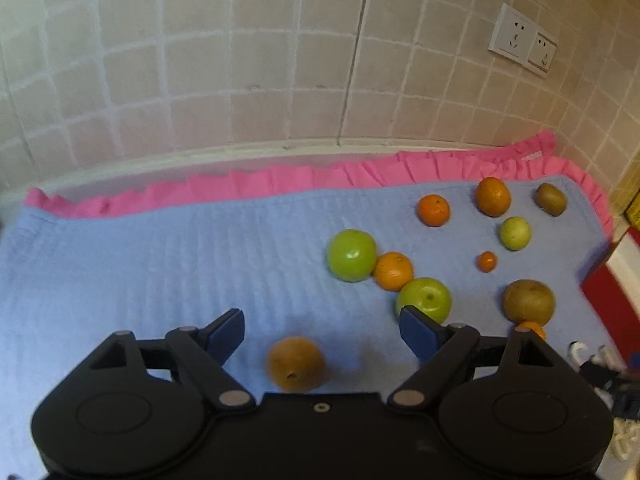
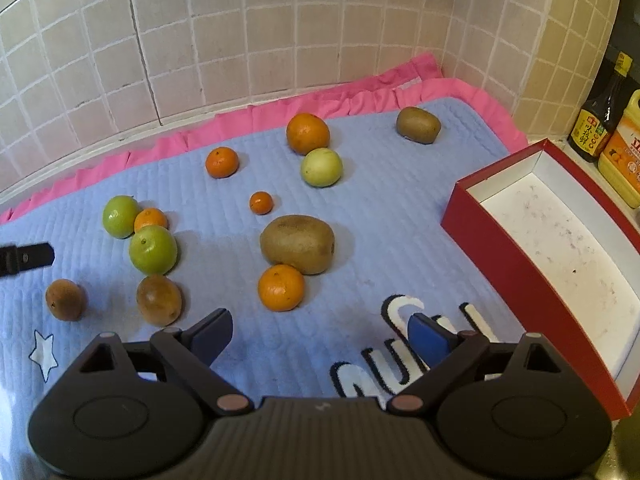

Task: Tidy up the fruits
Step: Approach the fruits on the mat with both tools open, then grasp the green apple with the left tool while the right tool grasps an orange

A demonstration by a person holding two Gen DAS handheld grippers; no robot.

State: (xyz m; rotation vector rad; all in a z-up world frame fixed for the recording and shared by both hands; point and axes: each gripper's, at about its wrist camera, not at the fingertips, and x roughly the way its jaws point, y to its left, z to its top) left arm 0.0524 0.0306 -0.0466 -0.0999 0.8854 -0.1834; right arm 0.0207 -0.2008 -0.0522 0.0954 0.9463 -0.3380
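Fruits lie scattered on a blue quilted cloth (image 2: 360, 216). My left gripper (image 1: 320, 332) is open, and a round brown fruit (image 1: 296, 364) lies on the cloth between its fingers, clear of both pads. Just beyond its right finger sit two green apples (image 1: 424, 300) with an orange (image 1: 393, 271) wedged between them. My right gripper (image 2: 320, 338) is open with nothing between its fingers. An orange (image 2: 281, 287) lies just ahead of it, touching a large kiwi (image 2: 298, 243). One left-gripper finger (image 2: 28, 258) shows at the left edge, near a brown fruit (image 2: 65, 299).
An open red box (image 2: 492, 248) with a white inside stands at the cloth's right edge. Behind it are a dark bottle (image 2: 600, 120) and a yellow one (image 2: 624, 148). Further oranges (image 2: 308, 133), a pale green fruit (image 2: 321, 167) and a kiwi (image 2: 418, 125) lie near the tiled wall.
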